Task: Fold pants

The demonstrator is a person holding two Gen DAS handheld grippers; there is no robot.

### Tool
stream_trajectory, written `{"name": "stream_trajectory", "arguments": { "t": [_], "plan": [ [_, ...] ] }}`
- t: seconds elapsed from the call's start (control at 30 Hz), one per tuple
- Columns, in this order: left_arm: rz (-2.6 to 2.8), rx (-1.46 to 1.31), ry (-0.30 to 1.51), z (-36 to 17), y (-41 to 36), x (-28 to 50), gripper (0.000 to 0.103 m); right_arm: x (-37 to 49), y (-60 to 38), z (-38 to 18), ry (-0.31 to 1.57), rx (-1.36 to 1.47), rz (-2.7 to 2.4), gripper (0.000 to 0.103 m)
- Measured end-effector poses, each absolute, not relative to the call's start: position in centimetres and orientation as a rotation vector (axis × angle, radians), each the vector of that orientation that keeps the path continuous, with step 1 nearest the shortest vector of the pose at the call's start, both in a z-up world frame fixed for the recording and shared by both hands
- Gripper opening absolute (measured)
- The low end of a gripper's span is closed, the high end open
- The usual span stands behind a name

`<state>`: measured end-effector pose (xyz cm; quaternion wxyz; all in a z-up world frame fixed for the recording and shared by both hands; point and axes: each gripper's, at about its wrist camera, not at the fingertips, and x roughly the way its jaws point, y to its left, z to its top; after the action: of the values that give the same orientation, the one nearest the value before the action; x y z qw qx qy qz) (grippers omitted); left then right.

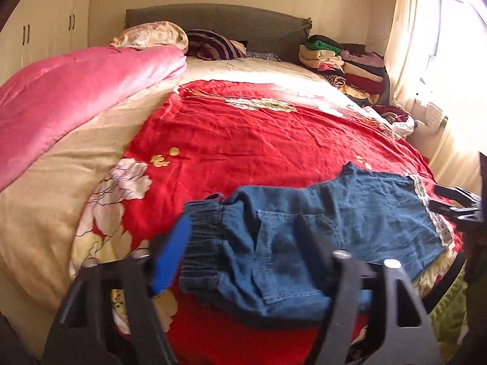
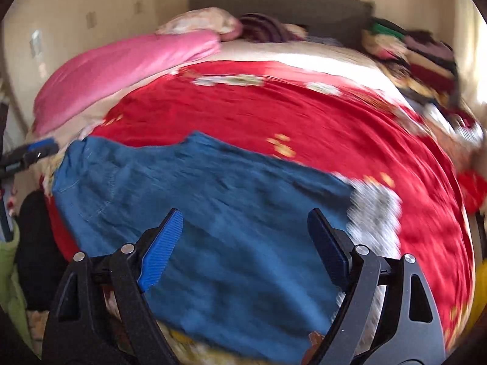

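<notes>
Blue denim pants (image 1: 319,237) with an elastic waistband and white lace hem lie flat on the red floral bedspread (image 1: 243,140), near the bed's front edge. My left gripper (image 1: 240,252) is open, its jaws wide apart over the waistband end, holding nothing. The right gripper shows at the right edge of the left wrist view (image 1: 453,203), by the lace hem. In the blurred right wrist view the pants (image 2: 228,206) fill the lower middle. My right gripper (image 2: 243,243) is open above them, empty. The left gripper shows at the far left (image 2: 30,152).
A pink quilt (image 1: 76,97) is bunched on the bed's left side. Pillows (image 1: 152,35) lie by the grey headboard (image 1: 219,21). A pile of folded clothes (image 1: 344,64) sits at the back right, next to a curtain and bright window (image 1: 456,45).
</notes>
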<state>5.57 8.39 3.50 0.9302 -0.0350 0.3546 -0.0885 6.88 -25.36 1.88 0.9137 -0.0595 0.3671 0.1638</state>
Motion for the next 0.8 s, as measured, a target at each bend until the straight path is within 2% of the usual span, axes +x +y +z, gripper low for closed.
{"name": "stream_trajectory", "arguments": {
  "t": [0.03, 0.07, 0.13, 0.4, 0.6, 0.8],
  "plan": [
    [-0.197, -0.069, 0.732, 3.5, 8.0, 5.9, 0.058, 7.4, -24.4, 1.8, 0.757, -0.137, 0.361, 0.064],
    [-0.209, -0.066, 0.734, 3.5, 7.5, 6.2, 0.054, 8.3, -22.9, 1.7, 0.77, -0.153, 0.398, 0.046],
    [-0.24, -0.041, 0.743, 3.4, 6.3, 7.0, 0.052, 9.5, -21.0, 1.6, 0.777, -0.169, 0.444, 0.033],
    [-0.155, 0.091, 0.877, -2.0, 4.9, 10.1, 0.053, 14.6, -15.6, 0.0, 0.841, -0.159, 0.527, 0.032],
    [-0.183, 0.046, 0.859, -2.4, 5.9, 9.8, 0.053, 19.3, -16.1, -4.3, 0.975, -0.125, 0.416, 0.032],
    [-0.187, 0.04, 0.846, -2.7, 5.8, 9.9, 0.053, 19.6, -16.2, -4.9, 0.974, -0.106, 0.405, 0.032]
  ]
}}
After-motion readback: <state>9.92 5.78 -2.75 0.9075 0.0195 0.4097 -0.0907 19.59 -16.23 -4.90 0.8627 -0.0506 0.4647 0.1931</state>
